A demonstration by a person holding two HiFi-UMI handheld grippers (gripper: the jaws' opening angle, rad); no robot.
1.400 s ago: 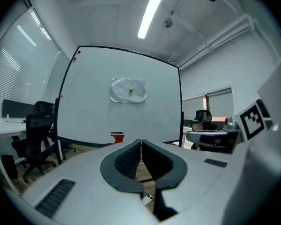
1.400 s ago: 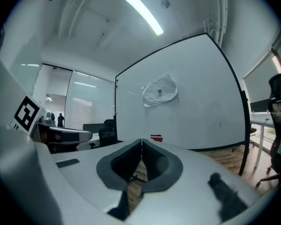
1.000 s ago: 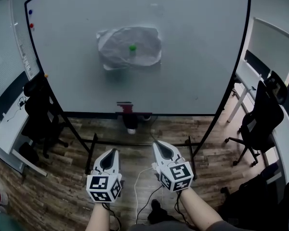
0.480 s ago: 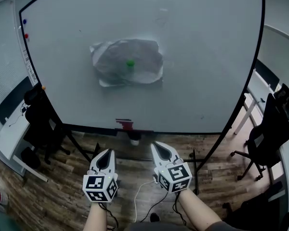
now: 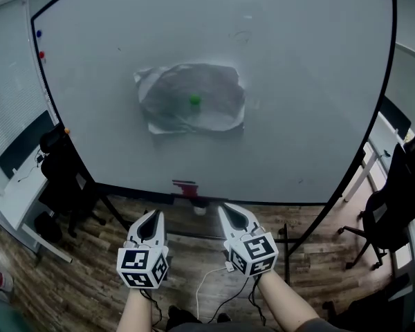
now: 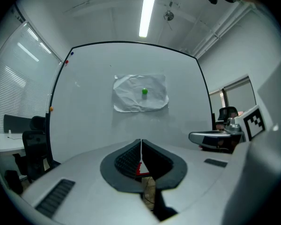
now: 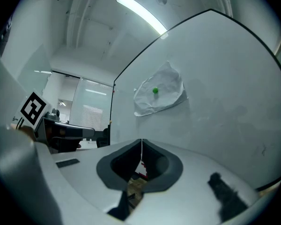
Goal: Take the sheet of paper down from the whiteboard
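left gripper [image 5: 155, 215] and right gripper [image 5: 224, 207] nearer the whiteboard [image 5: 297, 81], jaws together, empty, paper sheet [image 5: 167, 95] well ahead

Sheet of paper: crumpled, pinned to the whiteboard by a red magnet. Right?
No: the magnet is green, not red, as the head view shows. The sheet of paper is crumpled and pinned to the whiteboard.

1. Office setting: a large whiteboard [image 5: 311, 102] on a floor stand fills the middle of the room.
2. Black office chairs [image 5: 394, 206] stand at both sides, next to white desks [image 5: 14, 192].
3. Wood-pattern floor [image 5: 90, 289] with a cable [image 5: 211, 282] lying on it.
4. Ceiling strip light [image 6: 147, 11] overhead; slatted blinds [image 6: 9, 83] along the left wall.
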